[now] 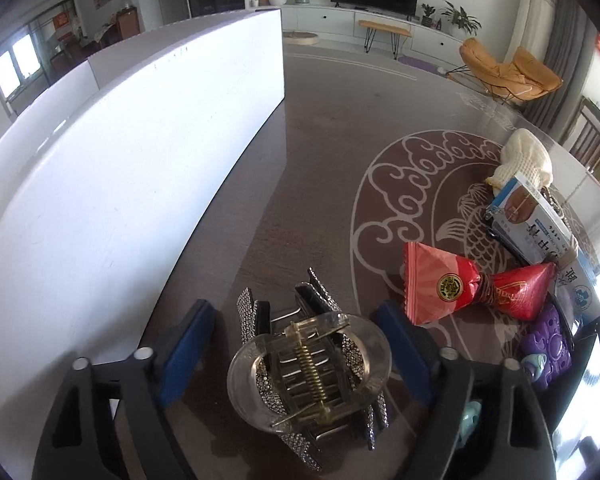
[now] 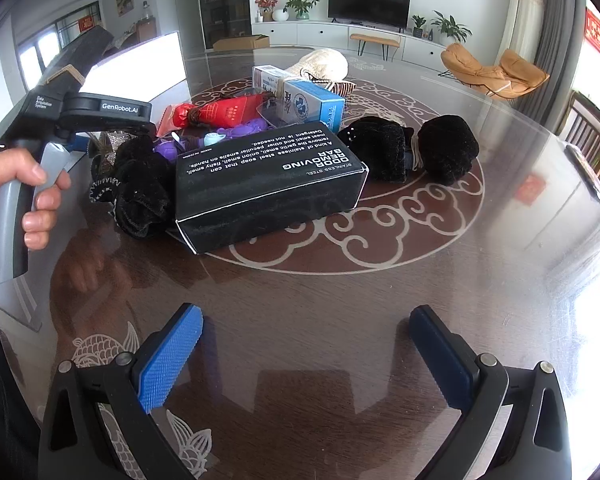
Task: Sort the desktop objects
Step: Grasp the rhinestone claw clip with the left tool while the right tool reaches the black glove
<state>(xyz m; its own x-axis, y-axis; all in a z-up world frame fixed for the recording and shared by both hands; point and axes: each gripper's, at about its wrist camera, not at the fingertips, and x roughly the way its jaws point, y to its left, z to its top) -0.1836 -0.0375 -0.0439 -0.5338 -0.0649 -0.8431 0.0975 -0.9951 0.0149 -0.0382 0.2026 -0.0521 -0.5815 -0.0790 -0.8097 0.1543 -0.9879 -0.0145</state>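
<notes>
**Inspector:** Nearest item first, left wrist view. What sits between the fingers of the left gripper [image 1: 296, 346]?

**Assistant:** A clear hair claw clip [image 1: 309, 380] with a brass spring, lying on top of rhinestone-covered clips [image 1: 252, 316]. The blue pads [image 1: 188, 354] stand either side of it with visible gaps. The jaws are partly drawn in, nothing pinched yet.

**Inspector:** And the right gripper [image 2: 306, 354]?

**Assistant:** Wide apart, over bare table [image 2: 340, 280], holding nothing.

**Inspector:** Step in hand?

**Assistant:** In my judgement, the pick of the claw clip by the left hand [image 2: 16, 200], seen gripping its handle at the left of the right wrist view.

**Inspector:** Beyond that?

**Assistant:** Just right of the clips, a red wrapped packet [image 1: 452, 286] and a purple toy [image 1: 548, 344]. Further on, a blue-and-white box [image 1: 536, 216], then a cream knitted item [image 1: 526, 158]. In the right wrist view a black box [image 2: 268, 188] marked as an odour-removing bar lies nearest, touching black velvet scrunchies [image 2: 144, 192]; another black pair [image 2: 412, 148] sits behind.

**Inspector:** To the left?

**Assistant:** A white bin wall [image 1: 132, 152], beside the clips. Likely the destination, though its inside is hidden.

**Inspector:** Next move?

**Assistant:** Close squarely on the clear clip's rounded body, lift without snagging the clips beneath, carry over the wall.
</notes>
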